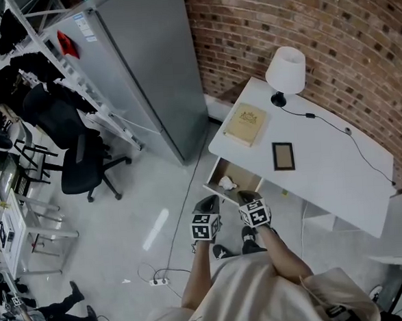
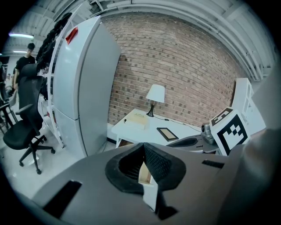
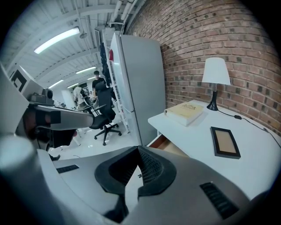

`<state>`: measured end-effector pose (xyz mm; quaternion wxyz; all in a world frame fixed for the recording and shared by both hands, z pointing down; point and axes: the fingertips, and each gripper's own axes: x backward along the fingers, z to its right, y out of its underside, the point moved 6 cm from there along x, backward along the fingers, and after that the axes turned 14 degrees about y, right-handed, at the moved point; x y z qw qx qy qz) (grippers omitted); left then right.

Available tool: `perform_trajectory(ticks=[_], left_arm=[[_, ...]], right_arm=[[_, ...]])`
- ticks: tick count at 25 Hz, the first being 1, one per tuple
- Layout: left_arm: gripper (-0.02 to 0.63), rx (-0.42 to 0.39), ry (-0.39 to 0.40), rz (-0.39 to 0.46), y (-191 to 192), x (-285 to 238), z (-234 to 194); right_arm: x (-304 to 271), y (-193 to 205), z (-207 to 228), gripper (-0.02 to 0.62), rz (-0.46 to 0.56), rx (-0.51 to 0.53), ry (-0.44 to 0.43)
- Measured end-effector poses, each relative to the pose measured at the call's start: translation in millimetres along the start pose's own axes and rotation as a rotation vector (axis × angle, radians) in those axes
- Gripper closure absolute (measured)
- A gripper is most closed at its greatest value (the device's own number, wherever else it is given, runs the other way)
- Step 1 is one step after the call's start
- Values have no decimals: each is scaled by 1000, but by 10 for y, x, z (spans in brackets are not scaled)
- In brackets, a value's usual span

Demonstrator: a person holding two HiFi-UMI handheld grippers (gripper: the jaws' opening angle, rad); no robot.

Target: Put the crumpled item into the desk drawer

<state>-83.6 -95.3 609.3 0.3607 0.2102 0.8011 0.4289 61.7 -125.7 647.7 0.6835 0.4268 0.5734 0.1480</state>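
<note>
The white desk (image 1: 325, 175) has its drawer (image 1: 247, 177) pulled open toward me. A white crumpled item (image 1: 226, 183) lies inside at the drawer's left end. My left gripper (image 1: 207, 204) and right gripper (image 1: 247, 197) hover side by side just in front of the drawer, both shut and holding nothing. In the left gripper view the jaw tips of the left gripper (image 2: 143, 146) touch, with drawer wood showing behind them. The right gripper (image 3: 138, 149) is likewise closed at the tips, and the drawer's edge (image 3: 163, 143) shows beyond.
On the desk stand a white lamp (image 1: 285, 71), a tan book (image 1: 246, 124) and a dark picture frame (image 1: 283, 155). A tall grey cabinet (image 1: 146, 64) stands left of the desk, and a black office chair (image 1: 77, 158) further left. A power strip (image 1: 158, 281) lies on the floor.
</note>
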Motion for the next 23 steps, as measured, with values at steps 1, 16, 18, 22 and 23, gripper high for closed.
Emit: perform_trajectory(ticks=[1,16,18,22,23], left_arm=[[589,-3,0,-1,-7,-7,-1],[589,6,16,28,-40,30,-15],[589,5,9,20,-23,25,-17],[589,4,6,10,-19,-2,-10],[589,2,6,9,-21,-9,-7]], right_arm=[[0,-2,5,571,0,1,1],[-50,-60,3,571,7,-18,1],[-48,-54,2,571,7,-15,1],[-45,-69,27,571,10,-11,2],[-43,-74,34,571,10,-11,3]])
